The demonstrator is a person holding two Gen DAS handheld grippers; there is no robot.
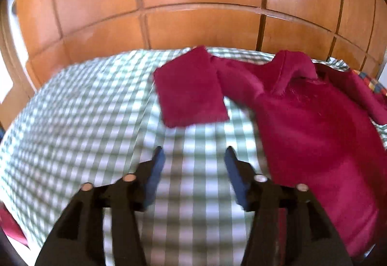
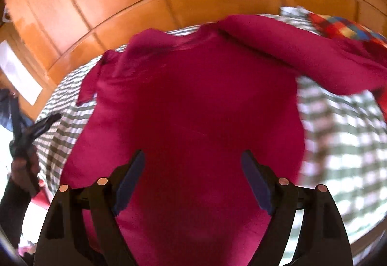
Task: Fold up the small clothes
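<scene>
A magenta hooded sweatshirt lies spread on a green-and-white checked bedcover. Its left sleeve lies bent over flat on the cover. My left gripper is open and empty above bare cover, just left of the sweatshirt's body. In the right wrist view the sweatshirt fills the middle, with its right sleeve stretched to the right. My right gripper is open and empty above the sweatshirt's lower body. The left gripper also shows in the right wrist view at the far left edge.
A wooden panelled wardrobe stands behind the bed. A multicoloured checked cloth lies at the far right of the bed. Something red shows at the bed's lower left edge.
</scene>
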